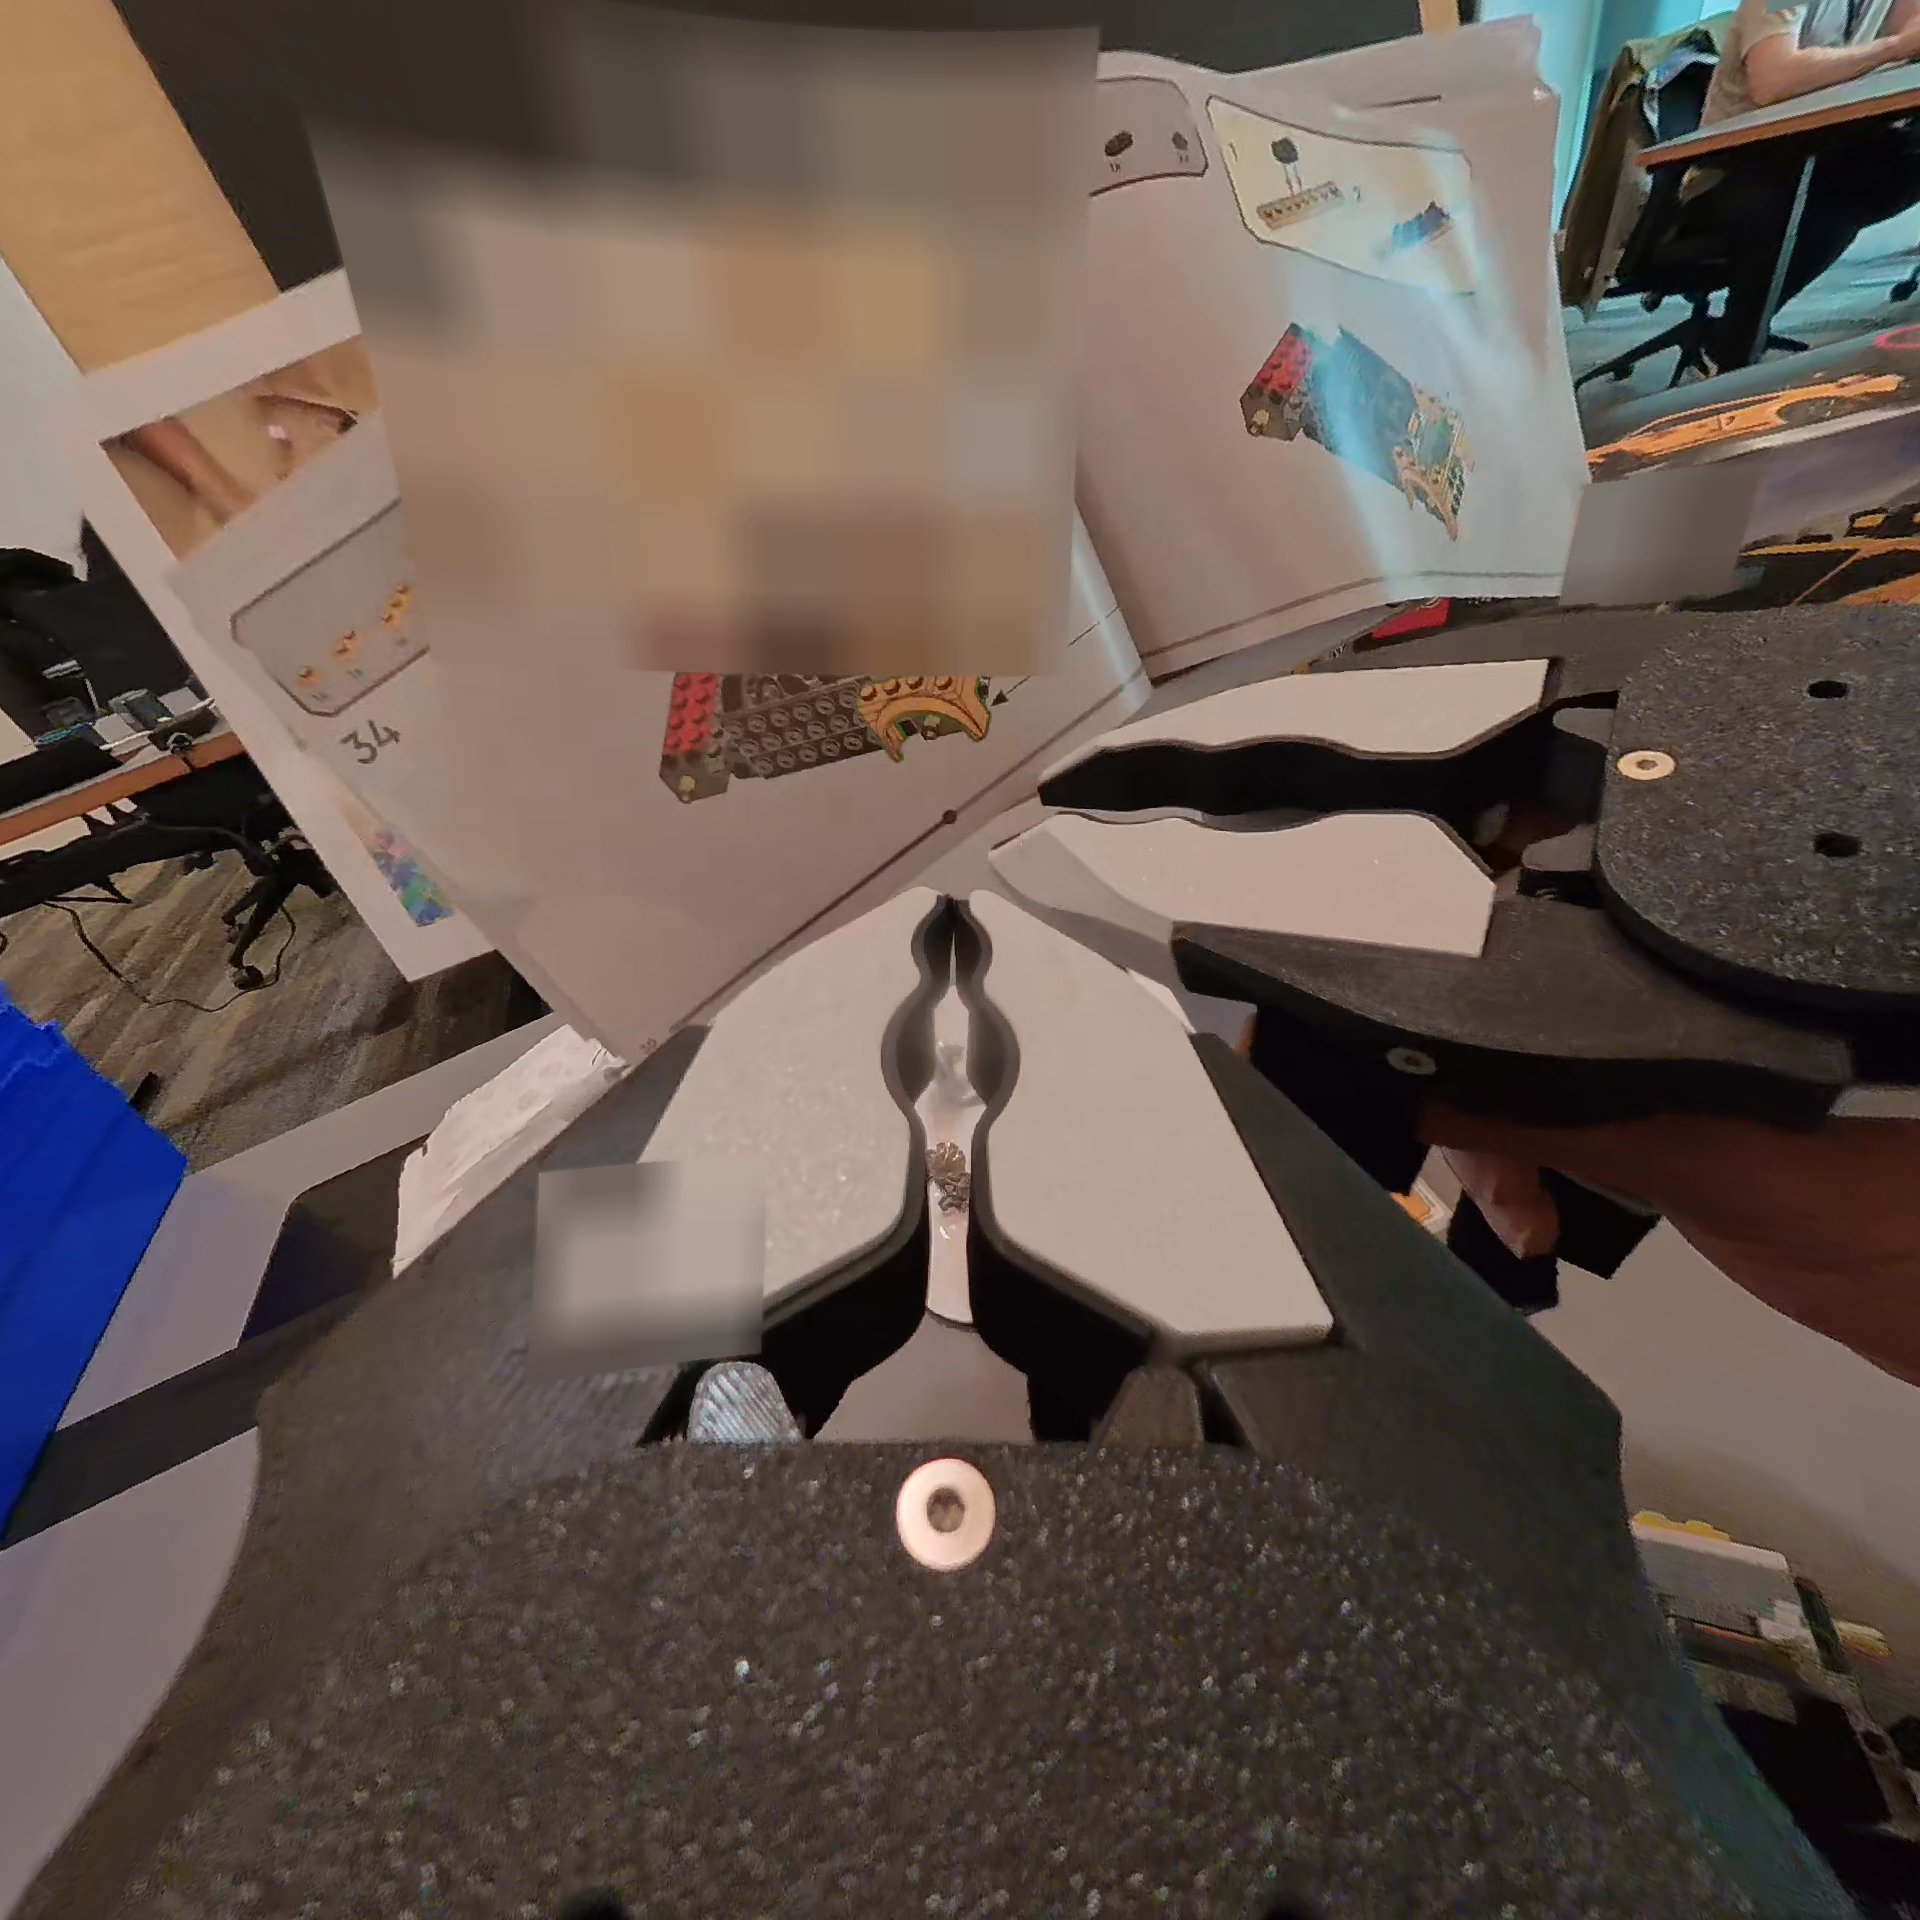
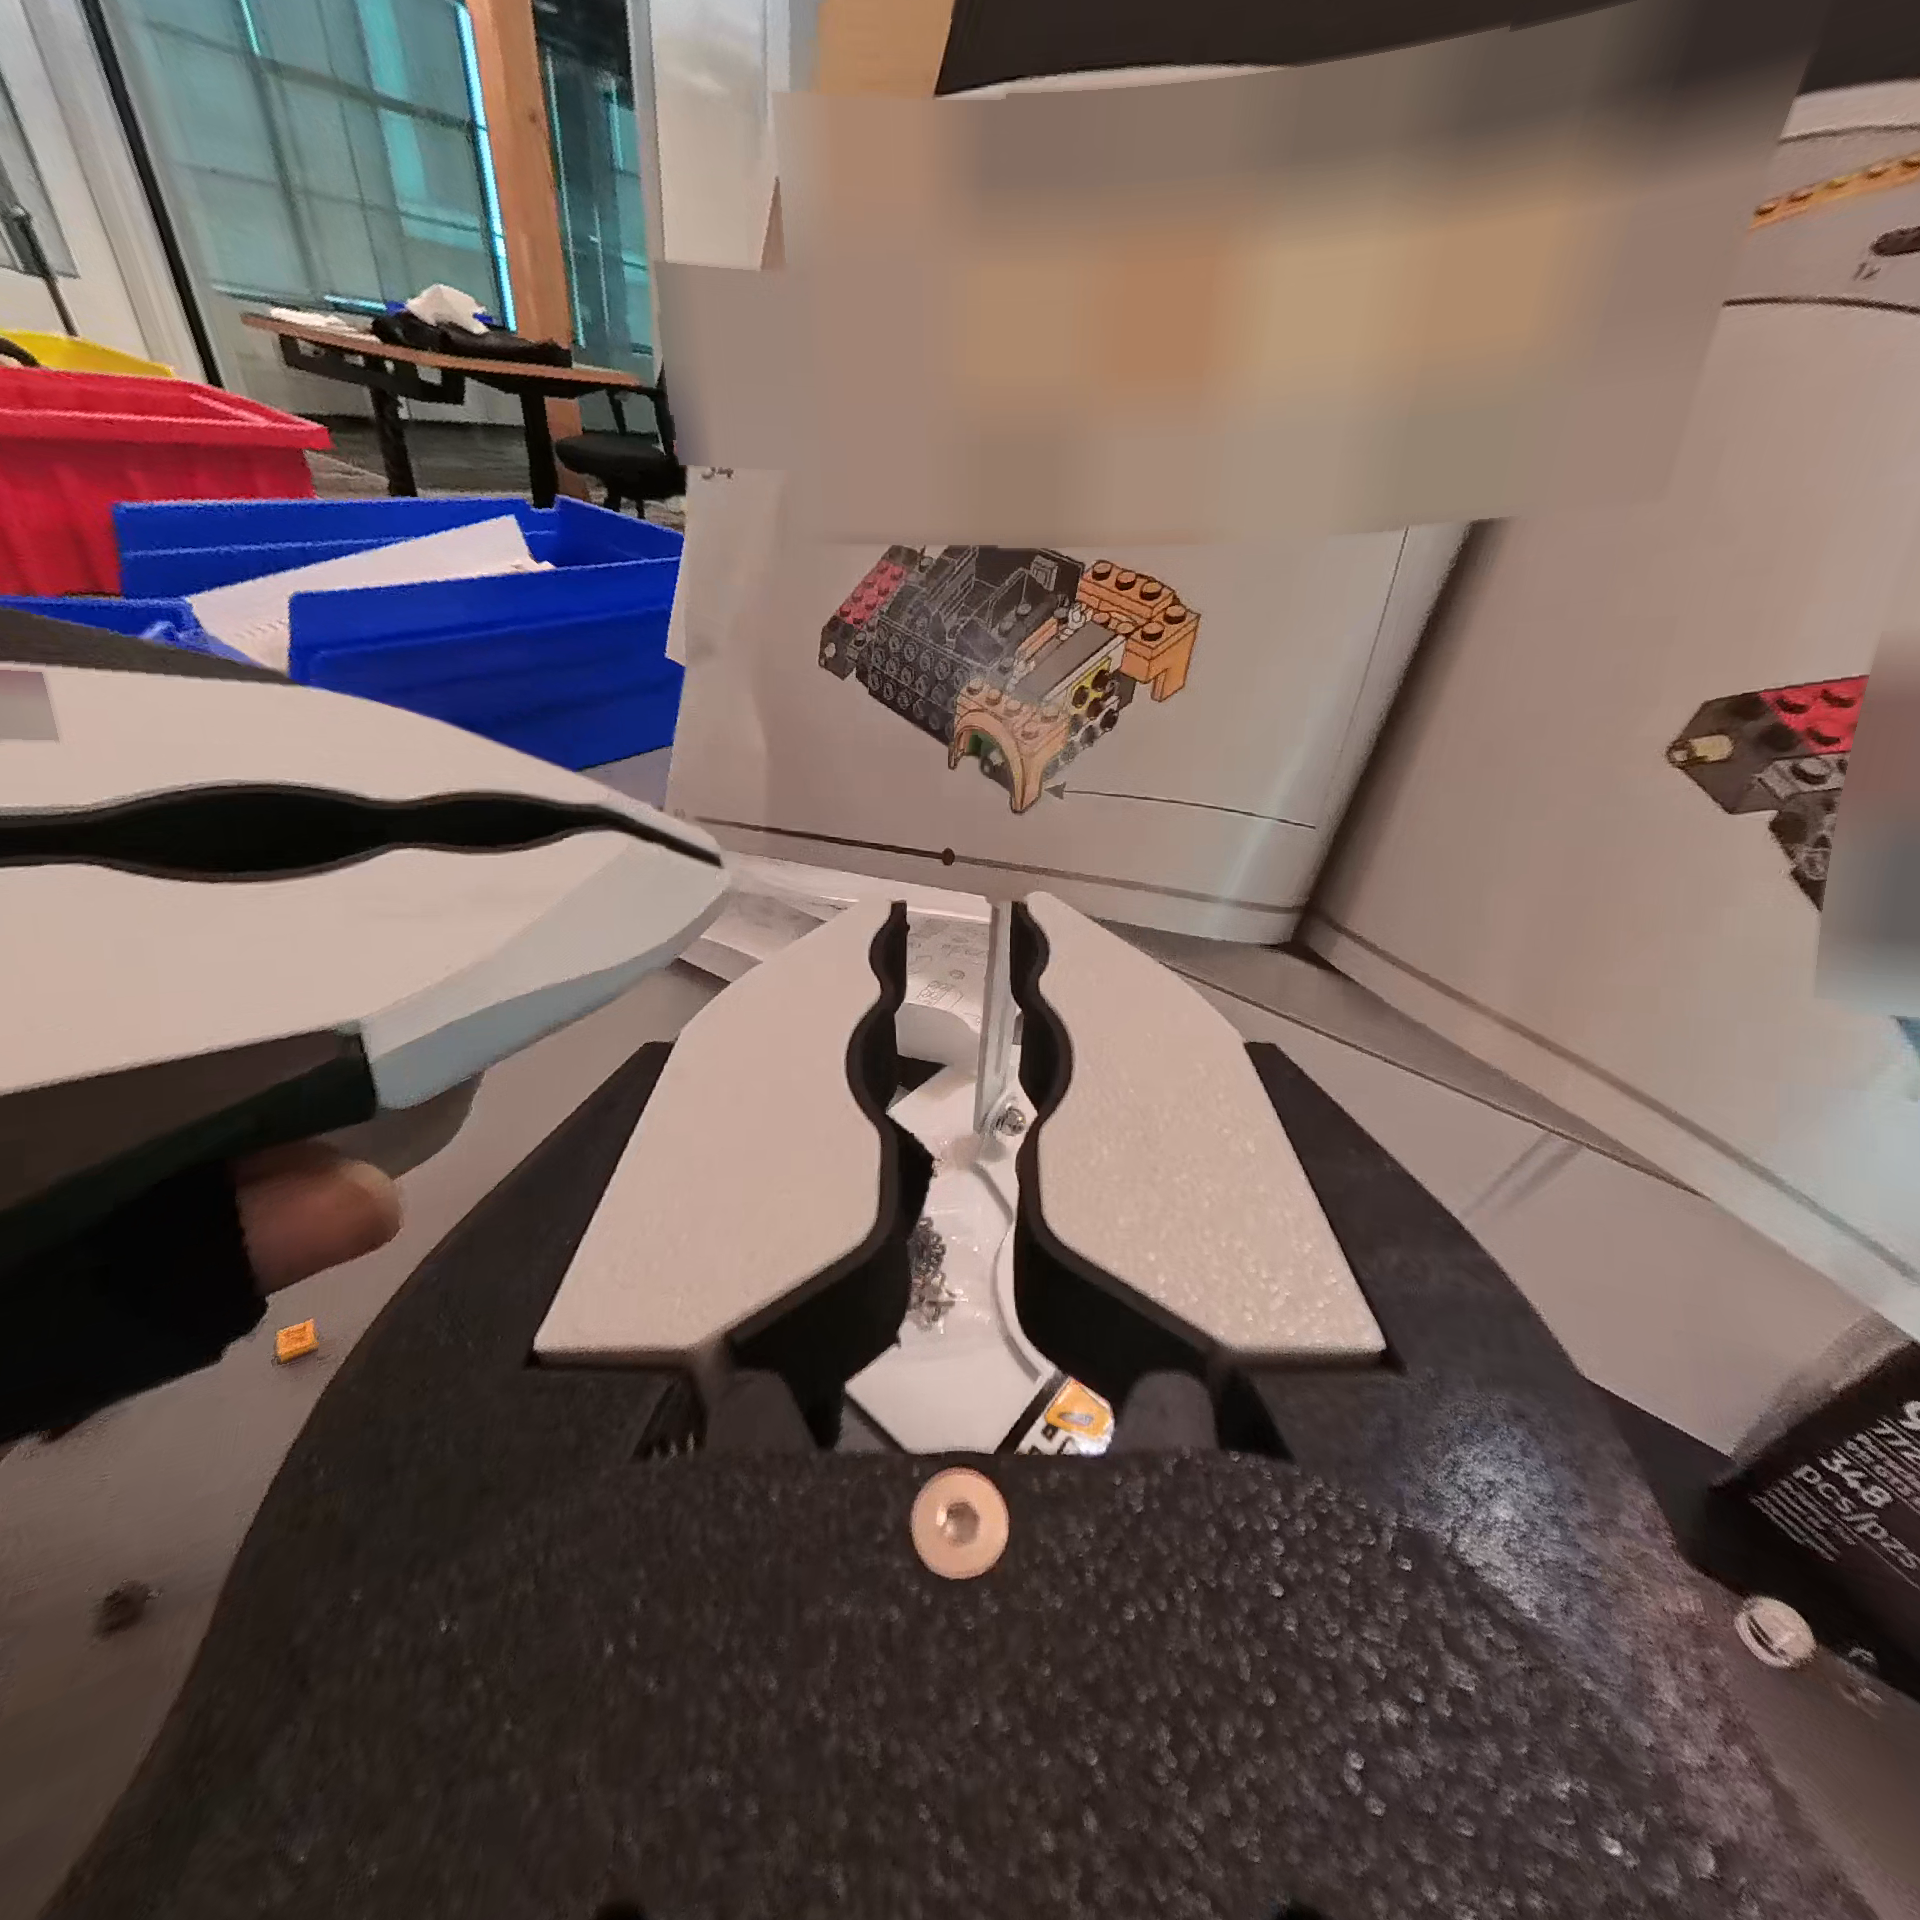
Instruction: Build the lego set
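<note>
Before the instruction booklet — left gripper closed.

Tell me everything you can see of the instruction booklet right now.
The instruction booklet stands open and nearly upright just beyond both hand-held grippers, its glossy white pages curling. The facing page shows a drawing of a partly built model in black, red and orange bricks, with an arrow to an orange arch piece and a thin line below. A second page angles off to the right with further build drawings. Large parts are blurred out. A thin metal upright seems to prop it; neither gripper touches it.
</note>
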`<state>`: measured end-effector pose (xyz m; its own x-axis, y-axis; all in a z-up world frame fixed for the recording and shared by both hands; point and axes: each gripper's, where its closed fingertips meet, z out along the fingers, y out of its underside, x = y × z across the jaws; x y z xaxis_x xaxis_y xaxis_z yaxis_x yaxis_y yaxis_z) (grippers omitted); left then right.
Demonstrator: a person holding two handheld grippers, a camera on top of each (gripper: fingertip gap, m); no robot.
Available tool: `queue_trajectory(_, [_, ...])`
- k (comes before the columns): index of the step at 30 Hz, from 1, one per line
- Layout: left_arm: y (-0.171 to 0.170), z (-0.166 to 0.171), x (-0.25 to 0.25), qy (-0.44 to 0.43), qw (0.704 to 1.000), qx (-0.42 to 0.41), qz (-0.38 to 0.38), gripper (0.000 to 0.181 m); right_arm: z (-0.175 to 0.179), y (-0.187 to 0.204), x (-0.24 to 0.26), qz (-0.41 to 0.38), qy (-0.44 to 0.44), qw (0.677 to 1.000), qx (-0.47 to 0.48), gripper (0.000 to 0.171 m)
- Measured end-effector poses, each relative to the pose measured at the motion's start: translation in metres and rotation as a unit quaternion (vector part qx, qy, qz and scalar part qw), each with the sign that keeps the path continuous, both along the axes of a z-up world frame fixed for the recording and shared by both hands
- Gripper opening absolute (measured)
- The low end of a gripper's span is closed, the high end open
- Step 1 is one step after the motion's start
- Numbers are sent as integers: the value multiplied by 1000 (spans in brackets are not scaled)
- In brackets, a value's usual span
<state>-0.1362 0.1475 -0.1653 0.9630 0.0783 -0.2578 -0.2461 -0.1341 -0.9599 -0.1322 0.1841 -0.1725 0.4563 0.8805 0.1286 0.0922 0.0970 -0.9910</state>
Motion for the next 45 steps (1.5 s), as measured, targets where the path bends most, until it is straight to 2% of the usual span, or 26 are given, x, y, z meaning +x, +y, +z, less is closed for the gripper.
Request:
queue_trajectory(17, [4, -9, -1, 5, 1000, -8, 1, 0, 15, 9, -1, -14, 33, 999, 10, 17])
queue_trajectory(45, [4, -8, 2, 8, 1000, -5, 0, 0, 20, 9, 5, -19, 49, 998, 20, 16])
